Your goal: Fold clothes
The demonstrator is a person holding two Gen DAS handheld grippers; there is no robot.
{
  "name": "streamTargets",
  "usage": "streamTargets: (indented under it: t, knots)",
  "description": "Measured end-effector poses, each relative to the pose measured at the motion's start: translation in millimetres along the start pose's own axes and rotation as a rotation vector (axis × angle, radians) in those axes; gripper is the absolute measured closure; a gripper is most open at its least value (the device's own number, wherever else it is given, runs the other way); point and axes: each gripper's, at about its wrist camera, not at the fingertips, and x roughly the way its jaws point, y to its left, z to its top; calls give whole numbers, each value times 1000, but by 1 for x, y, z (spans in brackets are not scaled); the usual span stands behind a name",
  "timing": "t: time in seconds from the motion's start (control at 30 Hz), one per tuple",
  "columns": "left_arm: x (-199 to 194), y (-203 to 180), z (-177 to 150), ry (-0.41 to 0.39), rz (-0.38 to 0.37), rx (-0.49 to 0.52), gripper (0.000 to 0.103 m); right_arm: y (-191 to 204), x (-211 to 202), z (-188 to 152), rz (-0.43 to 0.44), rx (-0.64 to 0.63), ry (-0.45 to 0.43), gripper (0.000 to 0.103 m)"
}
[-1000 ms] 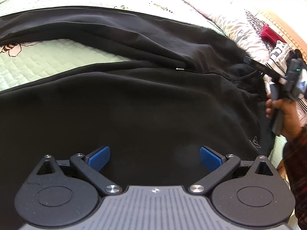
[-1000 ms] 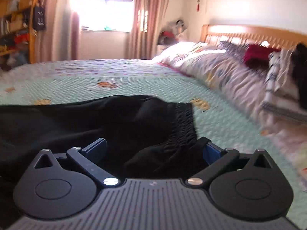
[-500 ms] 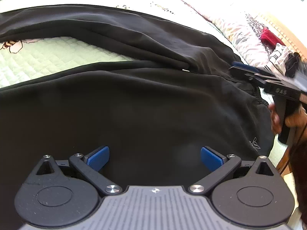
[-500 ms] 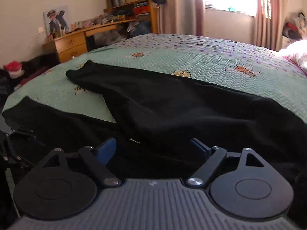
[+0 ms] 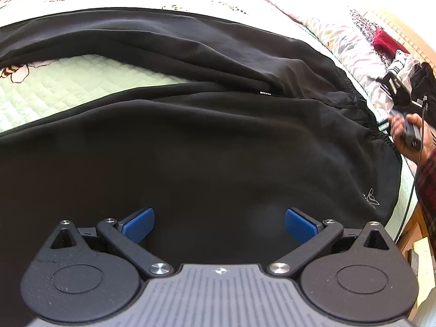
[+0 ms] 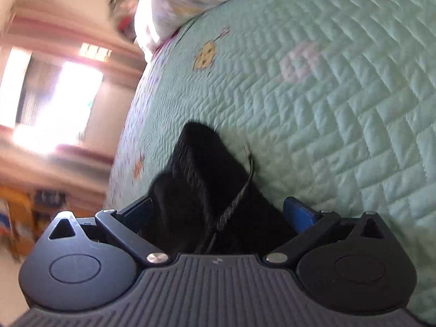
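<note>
1. Black trousers [image 5: 207, 141] are spread across the green quilt [image 5: 68, 87]; bare quilt is left at the left of the frame.
2. The left gripper [image 5: 219, 224] is held wide open above the cloth, gripping nothing.
3. The right gripper [image 6: 226, 212] is seen spread around the waistband [image 6: 201, 158] and drawcord (contact unclear), only in its own view.

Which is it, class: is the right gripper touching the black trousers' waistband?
Cannot tell. In the right wrist view the waistband and drawstring lie between the open right gripper's blue pads, but no contact or gap shows plainly.
</note>
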Motion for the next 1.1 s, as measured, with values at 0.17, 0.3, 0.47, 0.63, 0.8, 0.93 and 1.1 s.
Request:
streamTargets:
  t: [0.17,0.3,0.47,0.63,0.8,0.93,1.1]
  knots:
    - [2,1,2,5,-1,-8,1,3,6,13,237,73,-44,0]
    - [2,2,2,5,-1,-9,1,38,2,5,454,-56,48,0]
    - [0,4,1,1,-12,-15,1,54,-29,-13,239,-184,11,0]
    - [2,2,2,2,-7,-6,1,17,-19,-4,146,-31,79,0]
    - [3,0,3,5,1,4,1,7,5,2,230,46,76,0]
    - [5,-1,3,5,6,10,1,25,9,7,284,-11,-5,0]
    - [6,-1,2,1,11,23,1,80,16,-21,386,-303,170,0]
